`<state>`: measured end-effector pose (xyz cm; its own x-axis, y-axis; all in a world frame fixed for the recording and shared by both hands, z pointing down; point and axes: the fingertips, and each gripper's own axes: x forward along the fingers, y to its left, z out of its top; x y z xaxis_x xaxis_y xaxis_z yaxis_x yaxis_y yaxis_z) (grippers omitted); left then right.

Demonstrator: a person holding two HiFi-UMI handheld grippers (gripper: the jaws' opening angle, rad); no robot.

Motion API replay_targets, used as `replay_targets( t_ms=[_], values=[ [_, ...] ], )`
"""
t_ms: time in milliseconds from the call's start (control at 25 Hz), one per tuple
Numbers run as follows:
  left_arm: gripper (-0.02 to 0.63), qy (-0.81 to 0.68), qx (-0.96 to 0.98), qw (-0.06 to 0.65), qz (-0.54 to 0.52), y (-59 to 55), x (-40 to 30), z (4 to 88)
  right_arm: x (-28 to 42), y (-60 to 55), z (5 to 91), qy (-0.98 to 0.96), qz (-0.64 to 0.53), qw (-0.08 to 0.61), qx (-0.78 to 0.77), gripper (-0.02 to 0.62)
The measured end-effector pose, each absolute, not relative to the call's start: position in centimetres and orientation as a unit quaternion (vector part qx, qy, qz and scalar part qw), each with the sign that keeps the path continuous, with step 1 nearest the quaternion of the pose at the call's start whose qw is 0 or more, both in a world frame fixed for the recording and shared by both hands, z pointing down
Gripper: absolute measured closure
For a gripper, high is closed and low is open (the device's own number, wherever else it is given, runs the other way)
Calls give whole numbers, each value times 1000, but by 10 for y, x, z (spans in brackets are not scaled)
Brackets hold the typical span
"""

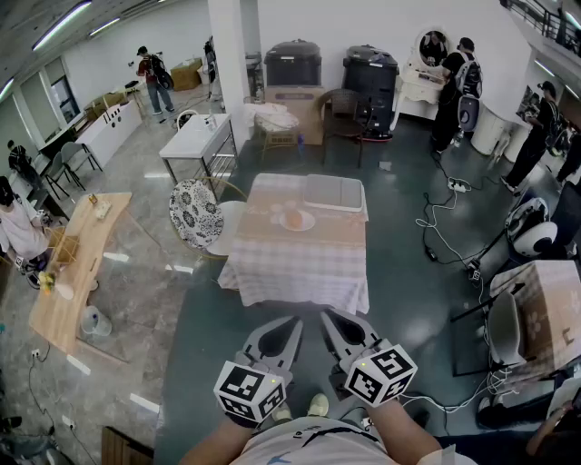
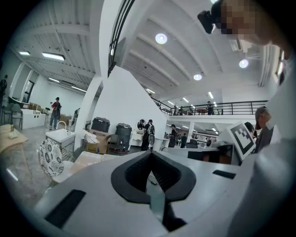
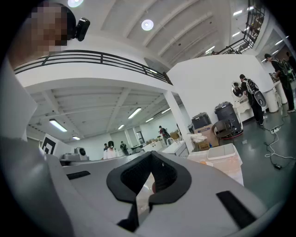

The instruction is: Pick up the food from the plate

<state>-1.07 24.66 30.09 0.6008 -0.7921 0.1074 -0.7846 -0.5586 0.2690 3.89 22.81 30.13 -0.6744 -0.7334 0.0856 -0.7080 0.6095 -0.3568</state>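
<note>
The left gripper (image 1: 290, 324) and right gripper (image 1: 329, 318) are hanging clenched and empty near the person. Food (image 1: 292, 217) is sitting on a plate (image 1: 310, 222) on the far table (image 1: 300, 262).

We see bright, even light from above: ceiling strip lights (image 1: 64, 23) and round lamps (image 2: 161, 38) glare white, and shadows stay faint. Both claw views bend strongly and go black at the corners. The left claw (image 2: 150, 155), close to the lens, looks soft.
</note>
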Motion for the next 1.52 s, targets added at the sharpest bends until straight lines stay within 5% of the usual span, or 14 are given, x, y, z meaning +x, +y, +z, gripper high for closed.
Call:
replay_targets(
  t_ms=[1520],
  values=[
    [600, -488, 864, 124, 4, 197, 20, 307, 88, 188, 305, 899, -193, 63, -389, 580]
  ],
)
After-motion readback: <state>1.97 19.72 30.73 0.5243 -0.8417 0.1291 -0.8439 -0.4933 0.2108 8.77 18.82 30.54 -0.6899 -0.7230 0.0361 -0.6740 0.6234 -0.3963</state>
